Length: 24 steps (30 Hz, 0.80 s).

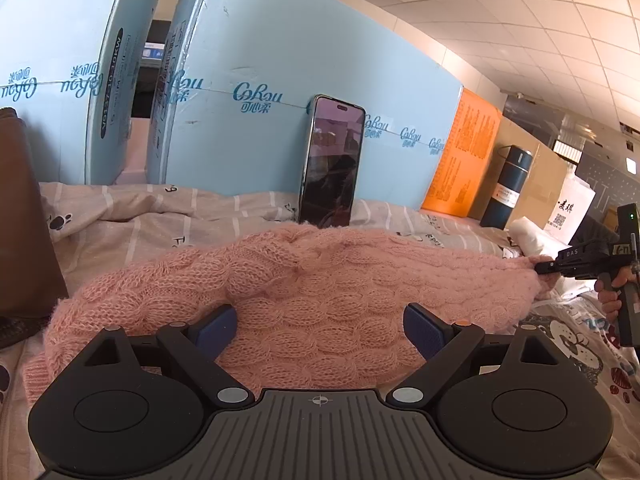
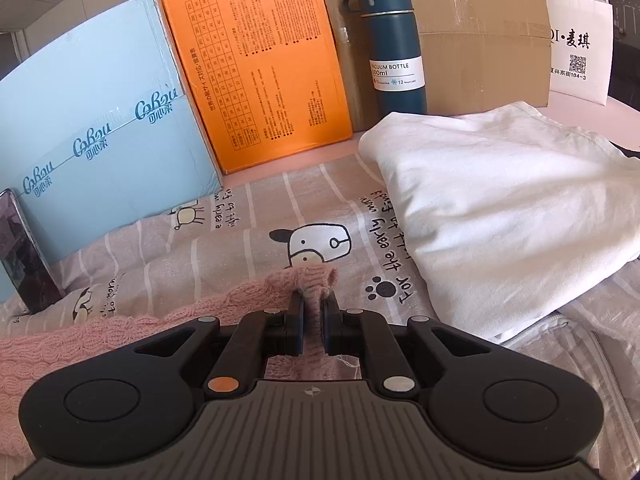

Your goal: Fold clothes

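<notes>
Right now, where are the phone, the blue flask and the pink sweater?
phone [image 1: 332,164], left wrist view, middle of its screen.
blue flask [image 2: 394,40], right wrist view, its body.
pink sweater [image 1: 312,280], left wrist view, its cable-knit middle.

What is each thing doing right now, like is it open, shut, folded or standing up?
Left gripper: open, over the sweater, holding nothing.
Right gripper: shut on the sweater's end.
Pink sweater: unfolded, lying across the bedsheet, one end pinched.
White garment: folded, lying on the bedsheet.
Phone: upright, leaning on the blue box, screen dark.
Vacuum bottle: upright, lid on.
</notes>
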Tool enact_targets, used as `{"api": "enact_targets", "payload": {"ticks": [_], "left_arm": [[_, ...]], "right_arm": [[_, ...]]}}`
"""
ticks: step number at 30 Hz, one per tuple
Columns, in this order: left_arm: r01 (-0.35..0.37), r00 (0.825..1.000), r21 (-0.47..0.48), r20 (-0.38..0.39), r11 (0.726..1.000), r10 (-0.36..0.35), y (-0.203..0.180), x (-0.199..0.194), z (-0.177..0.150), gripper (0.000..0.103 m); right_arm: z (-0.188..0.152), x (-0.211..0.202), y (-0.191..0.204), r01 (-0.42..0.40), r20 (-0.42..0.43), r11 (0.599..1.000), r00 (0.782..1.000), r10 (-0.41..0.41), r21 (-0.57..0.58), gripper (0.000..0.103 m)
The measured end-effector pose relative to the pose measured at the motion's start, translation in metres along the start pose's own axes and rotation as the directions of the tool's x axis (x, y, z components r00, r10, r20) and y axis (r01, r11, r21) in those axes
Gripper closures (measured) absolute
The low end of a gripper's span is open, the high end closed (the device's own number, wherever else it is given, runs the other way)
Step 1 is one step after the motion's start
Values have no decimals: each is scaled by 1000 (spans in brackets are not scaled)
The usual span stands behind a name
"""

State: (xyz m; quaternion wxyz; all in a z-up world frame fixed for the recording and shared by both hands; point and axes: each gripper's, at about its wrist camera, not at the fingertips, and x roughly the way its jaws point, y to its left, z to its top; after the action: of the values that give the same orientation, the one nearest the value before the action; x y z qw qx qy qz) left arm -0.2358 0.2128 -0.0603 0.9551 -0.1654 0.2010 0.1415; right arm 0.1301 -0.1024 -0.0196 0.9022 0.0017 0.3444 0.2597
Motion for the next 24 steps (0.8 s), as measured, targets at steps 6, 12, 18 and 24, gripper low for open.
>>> {"api": "enact_targets", "payload": {"ticks": [6,12,18,24], "left_arm": [[-39,998,105,59,994,33,-13,-6,10,10],[35,999,392,17,919,-46,-62,34,50,7],[136,969,521,-249,843,-2,-98,120,53,66],[75,979,529,-201,845,39,-95,124,59,88]], "right_arm": [[1,-15,21,77,105,995,992,-69,-68,50],[2,-21,64,-222,99,955,965,245,-197,28],[-15,-10,70,-311,58,931,943,327,-190,28],[-20,-13,33,-290,99,955,950,295,-63,28]]}}
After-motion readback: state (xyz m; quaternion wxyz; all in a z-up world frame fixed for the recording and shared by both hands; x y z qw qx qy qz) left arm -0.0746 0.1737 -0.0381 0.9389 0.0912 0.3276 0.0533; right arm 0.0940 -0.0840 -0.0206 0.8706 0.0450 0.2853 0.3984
